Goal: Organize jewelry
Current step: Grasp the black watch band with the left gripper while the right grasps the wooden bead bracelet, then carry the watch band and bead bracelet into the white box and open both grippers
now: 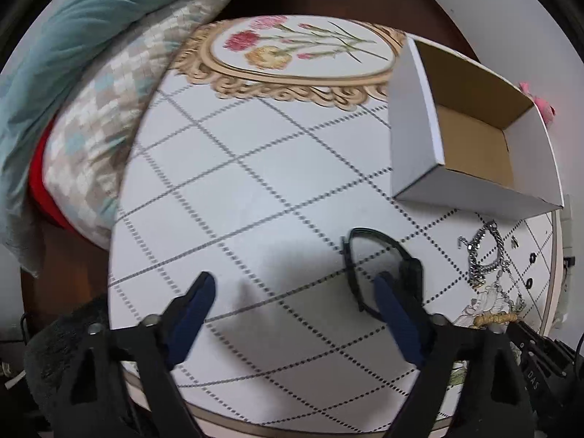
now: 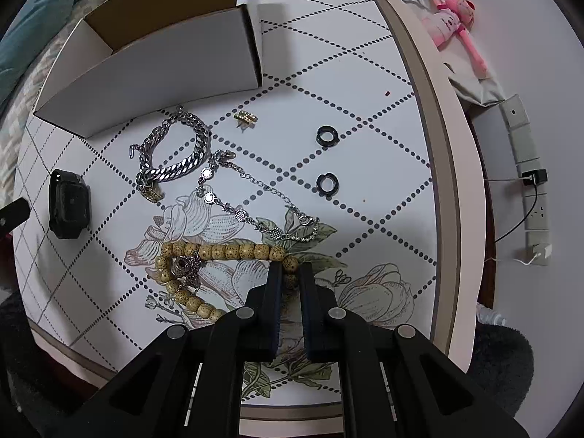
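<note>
My right gripper [image 2: 291, 273] is shut on the tan bead bracelet [image 2: 219, 252], which lies on the round table [image 2: 365, 84]. Beside it lie a thick silver chain [image 2: 175, 153], a thin silver bracelet [image 2: 252, 204], two black rings [image 2: 327, 135] [image 2: 327, 183], a gold clip [image 2: 245, 117] and a black watch [image 2: 69, 204]. My left gripper [image 1: 295, 284] is open and empty just above the table, its right finger close to the black watch [image 1: 383, 262]. The open white cardboard box [image 1: 471, 135] stands behind the jewelry; it also shows in the right wrist view [image 2: 153, 62].
Pillows and a teal blanket [image 1: 73, 84] lie left of the table. A pink doll [image 2: 454, 18] and a power strip [image 2: 529, 168] lie on the floor to the right. The table edge [image 2: 449, 182] curves close on the right.
</note>
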Demonstrator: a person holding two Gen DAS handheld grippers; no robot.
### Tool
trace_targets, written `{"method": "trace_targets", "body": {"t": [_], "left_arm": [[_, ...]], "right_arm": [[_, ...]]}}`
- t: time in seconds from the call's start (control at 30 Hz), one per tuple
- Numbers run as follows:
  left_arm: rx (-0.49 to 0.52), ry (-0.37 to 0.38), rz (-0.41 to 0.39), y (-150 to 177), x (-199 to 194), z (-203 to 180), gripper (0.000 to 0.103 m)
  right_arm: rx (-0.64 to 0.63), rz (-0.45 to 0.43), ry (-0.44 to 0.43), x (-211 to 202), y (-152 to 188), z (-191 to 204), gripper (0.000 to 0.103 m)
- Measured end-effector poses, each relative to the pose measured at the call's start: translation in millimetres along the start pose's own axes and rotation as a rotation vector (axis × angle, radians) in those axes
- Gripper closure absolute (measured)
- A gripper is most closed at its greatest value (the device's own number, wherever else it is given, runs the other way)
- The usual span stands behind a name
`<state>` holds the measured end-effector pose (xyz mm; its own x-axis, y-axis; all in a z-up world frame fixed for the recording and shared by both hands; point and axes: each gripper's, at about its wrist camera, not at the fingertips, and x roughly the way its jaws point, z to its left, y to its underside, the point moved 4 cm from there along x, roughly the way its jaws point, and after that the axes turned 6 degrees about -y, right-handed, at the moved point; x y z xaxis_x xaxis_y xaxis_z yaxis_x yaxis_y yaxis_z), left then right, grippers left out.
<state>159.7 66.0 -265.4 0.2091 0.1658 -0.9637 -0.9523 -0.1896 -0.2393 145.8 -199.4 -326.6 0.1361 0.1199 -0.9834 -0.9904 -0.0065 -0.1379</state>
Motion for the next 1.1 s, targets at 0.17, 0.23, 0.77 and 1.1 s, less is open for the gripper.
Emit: {"method": "trace_targets", "body": {"t": [0.17,0.23,0.77,1.1], "left_arm": [[0.064,0.029,0.019,-3,16,-18,0.047],[0.074,0.038,0.036,-2,23,-23,0.063],[0.097,0.074,-0.004,12,8,-30,0.099],[0.126,0.137,-0.091,29,-57,-33,0.099]], "right_arm": [[-0.009,-0.004,0.008,0,1,0,0.093],[-0.010,-0.004,0.007,2,-1,-4,0.093],[0.000,-0.010,-0.069,-2,4,-2,0.094],[0.012,-0.067,-0.250,-51,14,9,0.094]]}}
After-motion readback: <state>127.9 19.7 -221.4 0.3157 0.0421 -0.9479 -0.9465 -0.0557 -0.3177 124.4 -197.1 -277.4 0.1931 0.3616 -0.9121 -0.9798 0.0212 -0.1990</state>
